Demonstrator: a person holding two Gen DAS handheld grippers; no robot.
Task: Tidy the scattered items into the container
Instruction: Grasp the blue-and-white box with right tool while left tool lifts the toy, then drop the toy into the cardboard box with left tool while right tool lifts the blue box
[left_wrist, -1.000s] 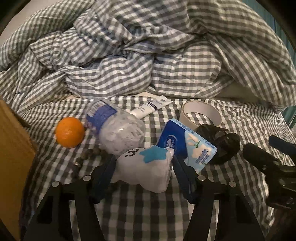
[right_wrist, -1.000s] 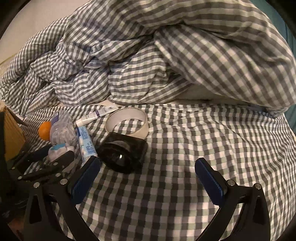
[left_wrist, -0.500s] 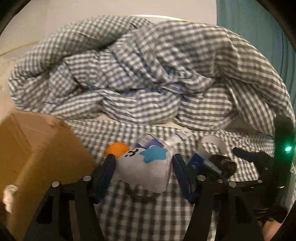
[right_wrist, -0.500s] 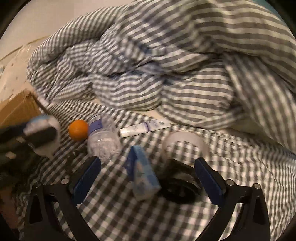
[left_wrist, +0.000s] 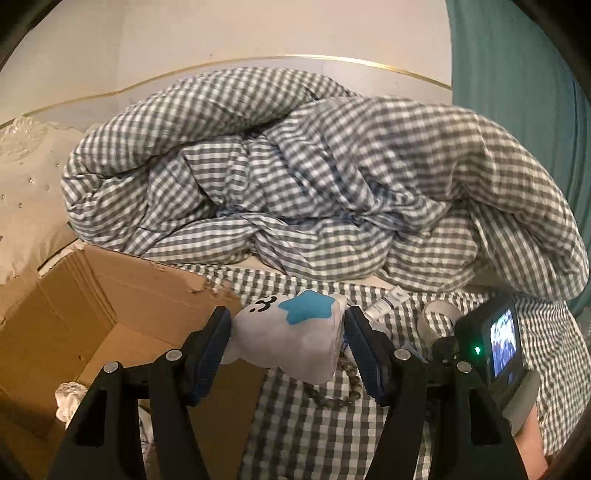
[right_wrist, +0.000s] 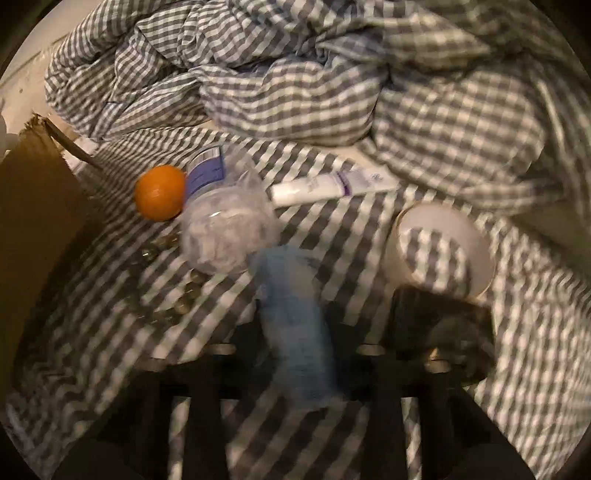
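- The left gripper (left_wrist: 288, 341) clamps the white plush toy (left_wrist: 286, 338) beside the open cardboard box (left_wrist: 110, 295).
- The right gripper (right_wrist: 295, 354), its jaws just closing, pinches the blue tissue pack (right_wrist: 295, 325) on the bed (right_wrist: 480, 387).

**What I cannot see well**

My right view is smeared by motion. My right gripper (right_wrist: 295, 354) is only dark shapes, its pads not clear, and the blue tissue pack (right_wrist: 295, 325) between them is blurred; I cannot tell if they press on it. In my left view the cardboard box (left_wrist: 110, 295) is cut by the picture's edge, and my plush toy (left_wrist: 288, 339) hides part of the bead string (left_wrist: 343, 391).
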